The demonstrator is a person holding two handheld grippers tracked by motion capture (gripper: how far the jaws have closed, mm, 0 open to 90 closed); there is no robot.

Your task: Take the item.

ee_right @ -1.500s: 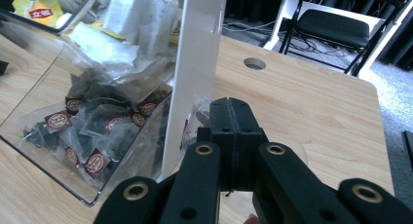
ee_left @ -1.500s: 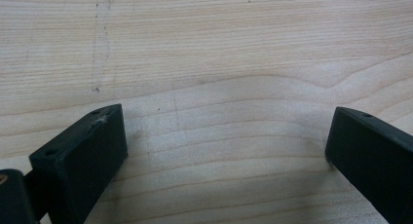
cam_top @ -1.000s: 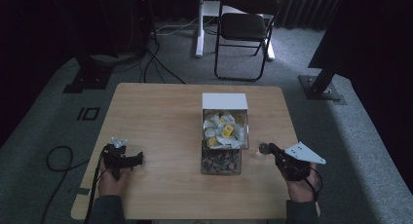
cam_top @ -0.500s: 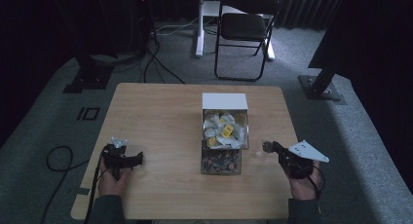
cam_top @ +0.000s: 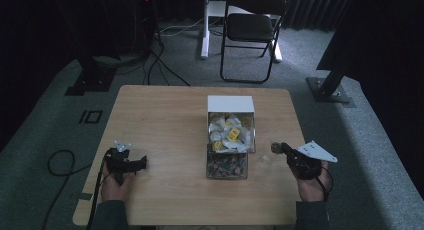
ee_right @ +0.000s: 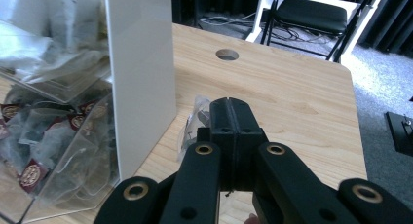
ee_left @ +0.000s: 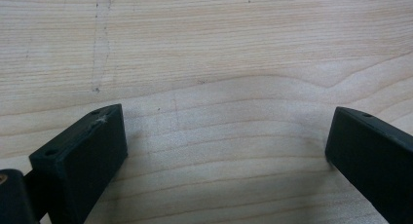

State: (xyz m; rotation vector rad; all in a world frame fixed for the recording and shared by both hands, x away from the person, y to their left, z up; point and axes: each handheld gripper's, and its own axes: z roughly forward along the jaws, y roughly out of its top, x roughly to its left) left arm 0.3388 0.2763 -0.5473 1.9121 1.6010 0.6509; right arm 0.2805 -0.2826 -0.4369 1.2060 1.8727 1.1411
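The right gripper [ee_right: 233,118] is squeezed tight on a small see-through packet [ee_right: 196,121], pinching just its edge so the rest hangs out to one side. It holds the packet just above the desk [cam_top: 165,120], right beside the white wall of the clear box [cam_top: 231,137]. I think the packet either goes into that box or just came out of it, because the box is full of little bags like it. The back part has pale bags with yellow labels [cam_top: 233,134] and the front part has dark ones [cam_top: 226,164], so they look sorted by kind.

The left gripper [cam_top: 131,164] sits low over the bare wood, well apart from the box. Its jaws stand wide open with nothing between them. It looks like it is just waiting, out of the way.
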